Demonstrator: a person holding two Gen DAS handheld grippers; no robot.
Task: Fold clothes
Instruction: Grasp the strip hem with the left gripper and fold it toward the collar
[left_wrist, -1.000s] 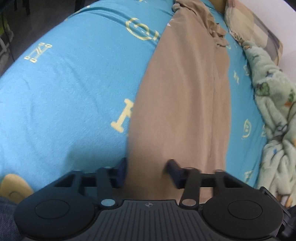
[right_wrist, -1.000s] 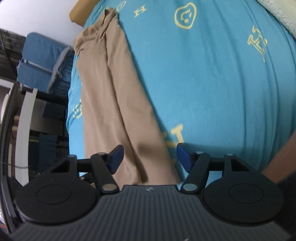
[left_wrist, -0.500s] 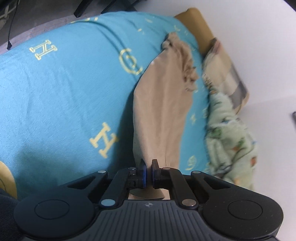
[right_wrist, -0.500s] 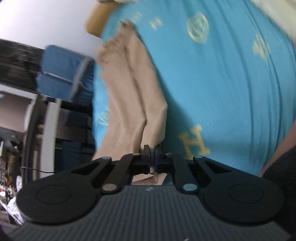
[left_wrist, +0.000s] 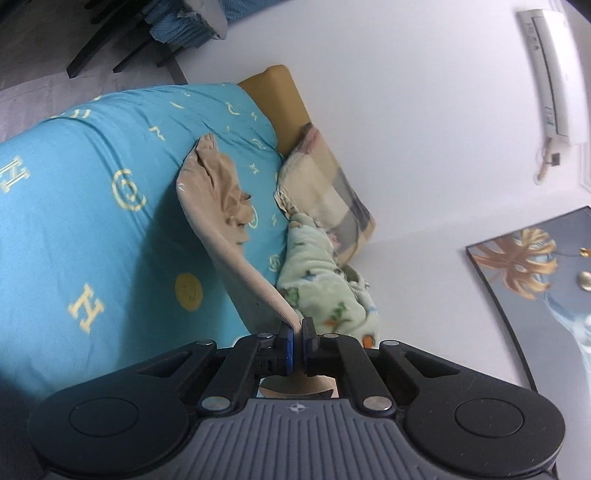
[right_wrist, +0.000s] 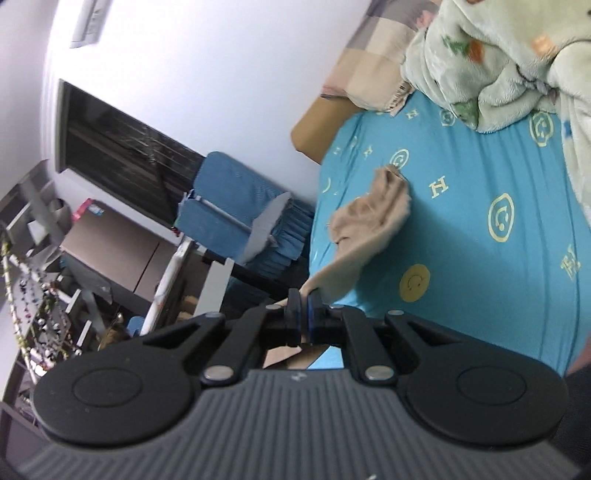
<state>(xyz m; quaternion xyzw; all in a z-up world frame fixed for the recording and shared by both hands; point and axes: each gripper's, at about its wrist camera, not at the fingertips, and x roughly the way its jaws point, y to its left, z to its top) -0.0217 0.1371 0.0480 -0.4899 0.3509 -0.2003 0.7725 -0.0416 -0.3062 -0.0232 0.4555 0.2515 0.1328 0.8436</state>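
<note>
Pinching the near hem of the beige garment (left_wrist: 218, 206), the left tongs (left_wrist: 294, 334) are closed tight on the cloth, blue pads almost meeting with only the fabric edge between them. Right tongs (right_wrist: 303, 300) likewise clamped on the same garment (right_wrist: 373, 221), at its other near corner.

Garment: thin, matte beige-tan fabric, one smooth taut edge running up from each set of tongs, far end crumpled into soft folds. In the left wrist view its long axis runs from the tongs at bottom centre up and left to a bunched tip near the frame's middle; in the right wrist view, from bottom centre up and right. Near end lifted off the bed (left_wrist: 92, 229); far end rests on the blue sheet with yellow letter and smiley print.

Versus one second ago: both tongs then stood open over the garment lying flat and long on the sheet; half a second ago they had closed. Now the cloth hangs in a slanted span and the views show the wall. Beyond: checked pillow (left_wrist: 328, 195), pale green fleece blanket (left_wrist: 317, 280), air conditioner (left_wrist: 550, 70) at upper right.
</note>
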